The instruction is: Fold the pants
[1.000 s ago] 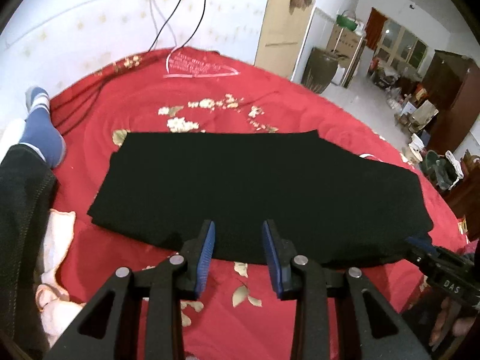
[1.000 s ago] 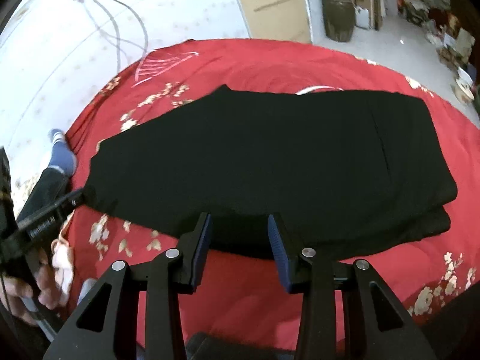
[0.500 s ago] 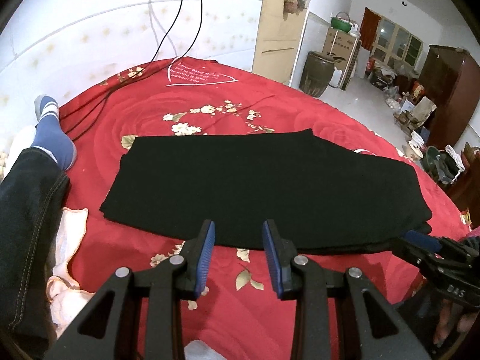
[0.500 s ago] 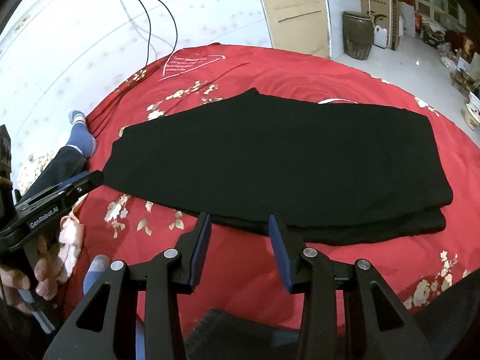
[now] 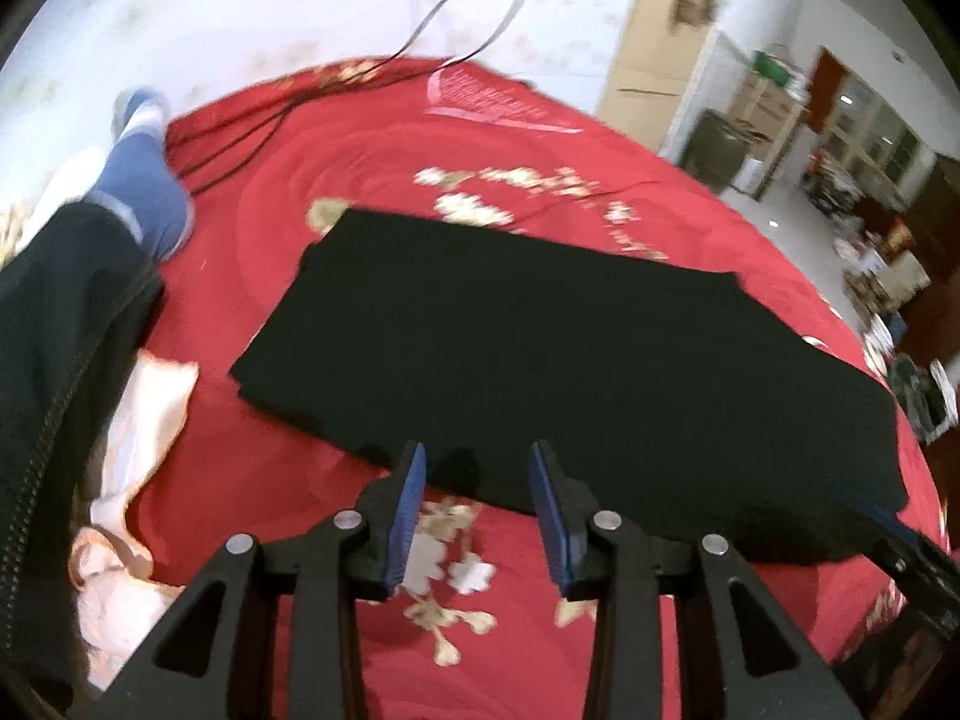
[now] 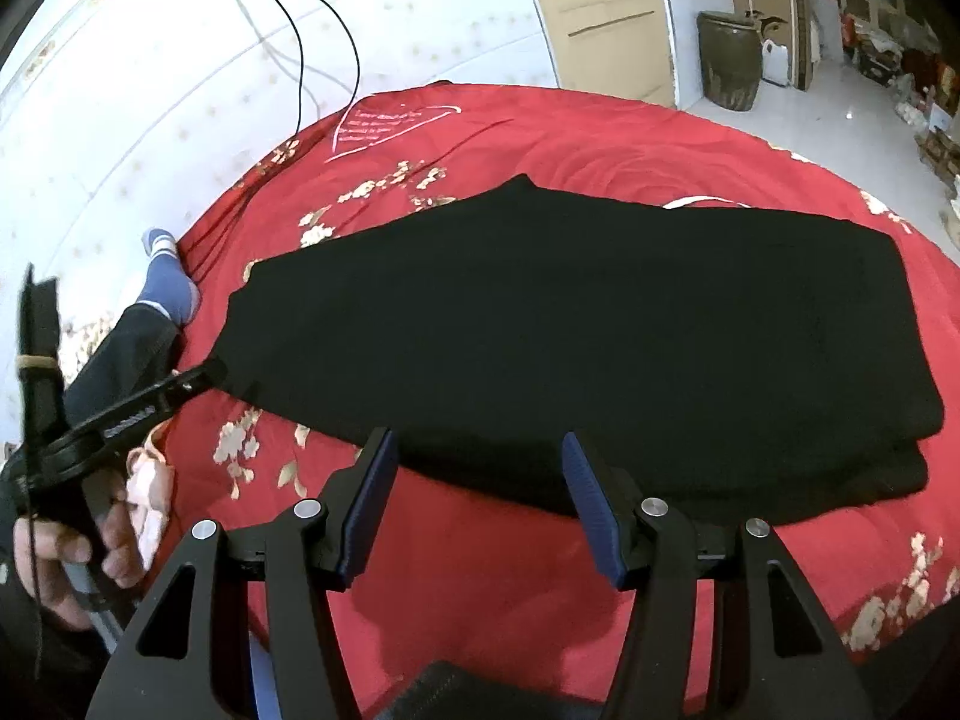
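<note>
Black pants lie flat on a red floral bedspread, folded lengthwise into one long band; they also show in the right wrist view. My left gripper is open and empty, just in front of the pants' near edge, toward their left part. My right gripper is open wide and empty, over the near edge around the middle. The left gripper also shows at the left of the right wrist view, near the pants' left end.
A person's leg in dark trousers with a blue sock lies at the bed's left edge. A pale cloth lies beside it. Black cables run down the wall behind. Furniture and a jar stand beyond the bed.
Both grippers came back down toward the pants' near edge after pulling away. The right gripper's jaws opened wider. The pants have not moved.
</note>
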`<move>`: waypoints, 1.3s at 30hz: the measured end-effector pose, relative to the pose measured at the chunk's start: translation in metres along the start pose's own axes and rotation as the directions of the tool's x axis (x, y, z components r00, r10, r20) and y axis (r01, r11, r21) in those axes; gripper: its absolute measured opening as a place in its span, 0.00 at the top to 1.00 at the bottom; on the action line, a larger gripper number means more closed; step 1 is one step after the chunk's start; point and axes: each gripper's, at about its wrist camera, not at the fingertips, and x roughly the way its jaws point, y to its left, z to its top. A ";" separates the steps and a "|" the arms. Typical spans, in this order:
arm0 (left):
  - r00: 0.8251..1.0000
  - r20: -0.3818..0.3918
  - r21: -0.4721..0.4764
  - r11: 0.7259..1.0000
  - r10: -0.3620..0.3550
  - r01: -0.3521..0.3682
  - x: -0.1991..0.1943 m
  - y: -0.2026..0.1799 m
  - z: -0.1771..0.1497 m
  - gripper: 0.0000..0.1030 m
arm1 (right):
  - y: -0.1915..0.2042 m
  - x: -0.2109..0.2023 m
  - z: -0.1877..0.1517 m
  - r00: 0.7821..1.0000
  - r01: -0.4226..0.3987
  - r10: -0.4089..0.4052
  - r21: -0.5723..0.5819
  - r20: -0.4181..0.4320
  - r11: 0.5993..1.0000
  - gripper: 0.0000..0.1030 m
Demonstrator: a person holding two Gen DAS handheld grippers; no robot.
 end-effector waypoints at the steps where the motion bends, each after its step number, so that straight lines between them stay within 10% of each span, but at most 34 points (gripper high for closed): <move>1: 1.000 -0.014 -0.029 1.000 0.012 -0.012 0.005 0.007 0.000 0.62 | -0.001 0.002 0.001 1.000 -0.004 0.004 0.003 -0.002 1.000 0.44; 10: 0.998 -0.031 -0.238 0.970 0.048 -0.054 0.029 0.060 -0.005 0.52 | -0.009 0.020 0.006 0.998 -0.057 0.059 0.055 -0.022 0.997 0.44; 19: 0.994 0.079 -0.182 0.981 0.080 -0.064 0.045 0.063 0.012 0.50 | -0.024 0.027 0.010 0.990 -0.139 0.140 0.141 0.005 0.980 0.44; 23: 0.989 0.093 -0.176 0.980 0.111 -0.094 0.051 0.065 0.024 0.88 | -0.032 0.034 0.011 0.988 -0.152 0.152 0.184 0.011 0.971 0.44; 27: 0.993 0.081 -0.186 0.980 0.088 -0.072 0.048 0.062 0.031 0.94 | -0.036 0.037 0.012 0.987 -0.159 0.159 0.206 0.017 0.966 0.44; 34: 0.977 0.183 0.015 0.994 -0.107 0.106 0.003 -0.003 0.055 0.94 | -0.042 0.026 0.013 0.986 -0.164 0.156 0.223 0.057 0.961 0.44; 39: 0.946 0.156 0.229 0.942 -0.284 0.245 -0.017 -0.082 0.049 0.94 | -0.046 0.013 0.016 0.985 -0.165 0.149 0.237 0.087 0.957 0.44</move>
